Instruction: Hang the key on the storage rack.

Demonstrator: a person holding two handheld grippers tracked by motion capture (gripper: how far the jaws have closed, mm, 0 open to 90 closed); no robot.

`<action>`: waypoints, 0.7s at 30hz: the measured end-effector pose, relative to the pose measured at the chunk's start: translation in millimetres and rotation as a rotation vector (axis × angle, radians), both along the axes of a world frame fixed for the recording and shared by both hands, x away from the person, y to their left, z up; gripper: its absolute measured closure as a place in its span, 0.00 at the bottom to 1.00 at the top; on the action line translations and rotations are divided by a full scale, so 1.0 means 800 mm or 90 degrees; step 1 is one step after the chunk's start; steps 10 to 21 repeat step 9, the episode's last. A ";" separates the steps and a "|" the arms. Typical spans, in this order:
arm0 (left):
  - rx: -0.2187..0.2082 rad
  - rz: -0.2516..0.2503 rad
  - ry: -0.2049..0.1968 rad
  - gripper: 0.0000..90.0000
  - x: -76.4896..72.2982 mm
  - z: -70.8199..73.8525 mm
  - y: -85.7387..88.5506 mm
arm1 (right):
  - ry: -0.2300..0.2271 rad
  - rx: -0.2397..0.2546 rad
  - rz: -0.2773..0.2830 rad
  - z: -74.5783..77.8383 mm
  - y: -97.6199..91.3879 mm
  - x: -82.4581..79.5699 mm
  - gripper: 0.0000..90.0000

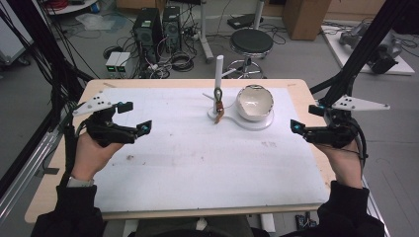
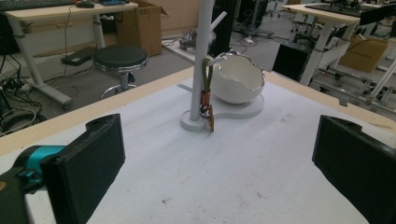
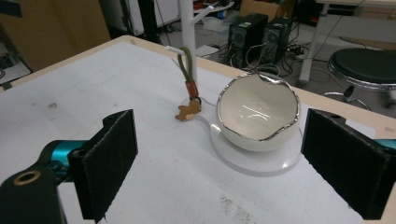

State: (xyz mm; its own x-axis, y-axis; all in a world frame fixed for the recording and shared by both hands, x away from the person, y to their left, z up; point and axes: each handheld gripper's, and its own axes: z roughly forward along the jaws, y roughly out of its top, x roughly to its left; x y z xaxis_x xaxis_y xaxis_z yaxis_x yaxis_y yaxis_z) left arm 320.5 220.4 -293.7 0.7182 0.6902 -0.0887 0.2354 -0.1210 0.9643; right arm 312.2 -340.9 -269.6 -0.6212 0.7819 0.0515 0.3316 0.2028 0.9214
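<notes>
Left tongs (image 1: 134, 116): jaws spread wide, nothing between them — held over the bench's left side.
Right tongs (image 1: 306, 118): jaws wide apart, empty, over the right edge of the white mat (image 1: 197, 163).
Bowl (image 1: 254, 103): white, egg-shaped with a silver rim, tilted on a white stand base (image 1: 261, 123), far centre — between the two tongs and well apart from both.
Keyring (image 1: 218, 104): green loop with a brown charm, hanging on the white post (image 1: 219, 69) just beside the bowl.

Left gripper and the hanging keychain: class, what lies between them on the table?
Nothing: the high view shows bare white mat between the left gripper and the keychain.
</notes>
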 end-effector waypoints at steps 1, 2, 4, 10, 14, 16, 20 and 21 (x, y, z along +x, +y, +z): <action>0.003 -0.001 -0.001 0.03 -0.001 0.000 0.000 | 0.001 0.000 0.000 -0.001 0.000 0.001 0.12; 0.003 -0.001 -0.001 0.03 -0.001 0.001 0.000 | 0.002 -0.001 0.000 -0.002 0.000 0.002 0.12; 0.003 0.001 -0.001 0.03 -0.003 0.001 0.001 | 0.003 -0.004 0.006 -0.004 0.001 0.005 0.12; 0.003 0.006 -0.005 0.03 -0.007 0.002 0.003 | 0.015 0.001 0.009 -0.013 0.003 0.015 0.12; 0.003 0.006 -0.005 0.03 -0.007 0.002 0.003 | 0.015 0.001 0.009 -0.013 0.003 0.015 0.12; 0.003 0.006 -0.005 0.03 -0.007 0.002 0.003 | 0.015 0.001 0.009 -0.013 0.003 0.015 0.12; 0.003 0.006 -0.005 0.03 -0.007 0.002 0.003 | 0.015 0.001 0.009 -0.013 0.003 0.015 0.12; 0.003 0.006 -0.005 0.03 -0.007 0.002 0.003 | 0.015 0.001 0.009 -0.013 0.003 0.015 0.12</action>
